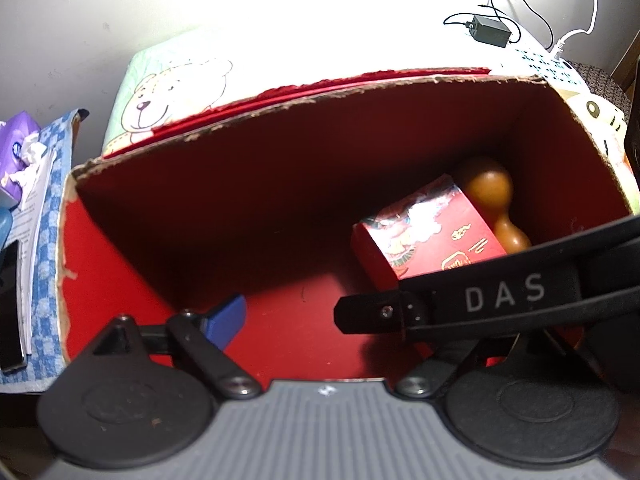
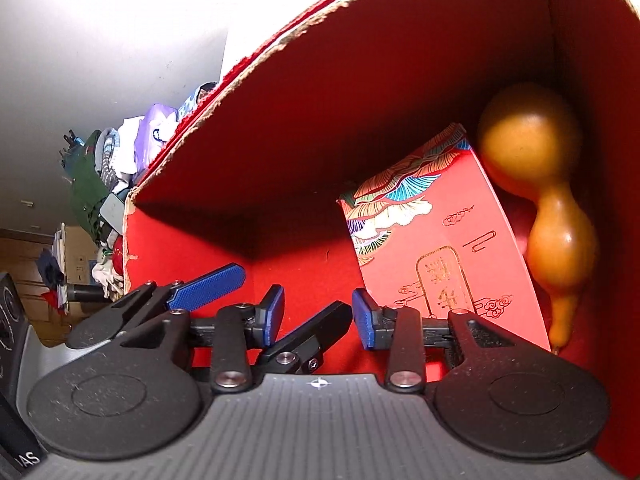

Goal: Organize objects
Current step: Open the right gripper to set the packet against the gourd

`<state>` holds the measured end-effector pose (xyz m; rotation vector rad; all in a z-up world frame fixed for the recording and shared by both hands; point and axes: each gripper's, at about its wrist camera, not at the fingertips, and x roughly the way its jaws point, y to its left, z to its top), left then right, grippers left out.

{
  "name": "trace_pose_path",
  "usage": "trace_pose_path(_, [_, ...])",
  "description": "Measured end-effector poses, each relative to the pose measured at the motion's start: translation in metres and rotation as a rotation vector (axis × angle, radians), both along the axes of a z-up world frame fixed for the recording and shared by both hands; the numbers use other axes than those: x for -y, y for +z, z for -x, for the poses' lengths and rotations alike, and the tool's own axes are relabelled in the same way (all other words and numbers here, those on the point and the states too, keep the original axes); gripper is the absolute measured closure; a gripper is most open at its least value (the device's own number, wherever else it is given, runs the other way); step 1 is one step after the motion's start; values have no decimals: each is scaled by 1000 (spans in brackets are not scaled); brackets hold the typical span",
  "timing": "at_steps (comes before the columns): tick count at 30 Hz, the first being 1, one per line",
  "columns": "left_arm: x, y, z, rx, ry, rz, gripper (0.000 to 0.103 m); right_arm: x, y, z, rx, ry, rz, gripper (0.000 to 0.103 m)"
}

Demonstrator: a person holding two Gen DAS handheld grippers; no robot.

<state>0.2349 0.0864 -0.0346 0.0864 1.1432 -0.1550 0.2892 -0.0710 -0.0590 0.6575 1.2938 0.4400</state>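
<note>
Right wrist view, left to right: my left gripper (image 2: pixel 260 292) spread wide and empty, my right gripper (image 2: pixel 318 316) half open on nothing, then the red packet (image 2: pixel 440 248) and gourd (image 2: pixel 552 216) inside the red box (image 2: pixel 320 100).

White letters "DAS" show on the black right hand-held gripper (image 1: pixel 505 292) crossing the left wrist view. The small red box (image 2: pixel 444 248) carries gold characters, too ornate to read.
</note>
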Motion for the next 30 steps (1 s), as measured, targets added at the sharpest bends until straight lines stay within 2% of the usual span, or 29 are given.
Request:
trace_pose_path(10, [2,0,1,13,1,-22,11,3,3,1,27,13,-9,58])
trace_pose_path(30, [2,2,1,43,12,-49,11,7,7,6,92,12,-28,56])
